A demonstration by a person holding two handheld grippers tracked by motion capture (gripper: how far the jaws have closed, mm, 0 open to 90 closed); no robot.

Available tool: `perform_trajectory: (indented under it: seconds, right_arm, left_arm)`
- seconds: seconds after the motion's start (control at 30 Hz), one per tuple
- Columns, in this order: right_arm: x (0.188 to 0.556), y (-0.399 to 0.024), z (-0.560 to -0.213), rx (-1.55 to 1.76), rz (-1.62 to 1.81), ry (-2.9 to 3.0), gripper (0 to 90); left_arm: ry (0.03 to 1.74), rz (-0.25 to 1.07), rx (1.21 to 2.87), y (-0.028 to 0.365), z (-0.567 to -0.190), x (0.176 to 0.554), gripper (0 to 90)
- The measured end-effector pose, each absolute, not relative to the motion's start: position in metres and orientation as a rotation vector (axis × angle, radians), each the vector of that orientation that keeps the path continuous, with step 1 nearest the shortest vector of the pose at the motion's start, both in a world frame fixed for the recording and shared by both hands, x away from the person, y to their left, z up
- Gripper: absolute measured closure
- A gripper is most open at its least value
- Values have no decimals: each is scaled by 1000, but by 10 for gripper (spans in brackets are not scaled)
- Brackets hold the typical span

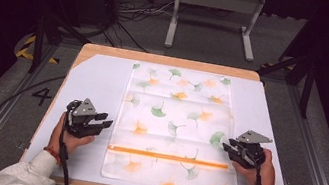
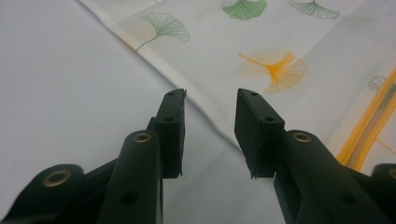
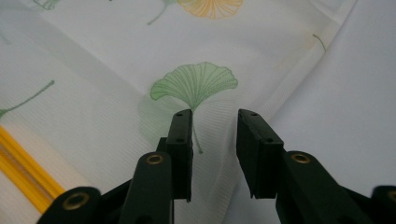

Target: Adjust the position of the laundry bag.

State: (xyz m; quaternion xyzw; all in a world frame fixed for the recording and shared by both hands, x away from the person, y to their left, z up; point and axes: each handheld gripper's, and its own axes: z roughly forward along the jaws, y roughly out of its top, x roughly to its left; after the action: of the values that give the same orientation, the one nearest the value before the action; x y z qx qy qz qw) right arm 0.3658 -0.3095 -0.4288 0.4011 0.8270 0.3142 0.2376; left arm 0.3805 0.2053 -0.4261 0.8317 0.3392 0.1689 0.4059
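One surface (image 1: 99,74) is carrying a white sheet, and a leaf-print cloth (image 1: 175,124) is lying flat on its middle. Left claw (image 1: 102,123) is hovering open at the cloth's left edge; right claw (image 1: 230,145) is hovering open over its right edge, gripping nothing.

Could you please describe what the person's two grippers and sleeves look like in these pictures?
Both the left gripper and right gripper are black, each topped by a grey three-cornered plate and trailing a black cable. Their flat black jaws carry brass-coloured rivets. The person wears light grey sleeves and a reddish bracelet on the left wrist.
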Motion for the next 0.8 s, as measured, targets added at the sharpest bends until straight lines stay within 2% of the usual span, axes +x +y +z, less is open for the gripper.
perform_trajectory:
  seconds: [0.2,0.53,0.8]
  right_arm:
    - [360,-306,-424,1039,915,2289,655]
    - [350,-298,-419,965,976,2305,657]
    - [350,-294,-419,939,979,2314,615]
  left_arm:
    - [846,492,2073,213,-420,368,560]
    - [814,497,2085,217,-420,346,454]
    - [804,487,2106,220,-421,335,396]
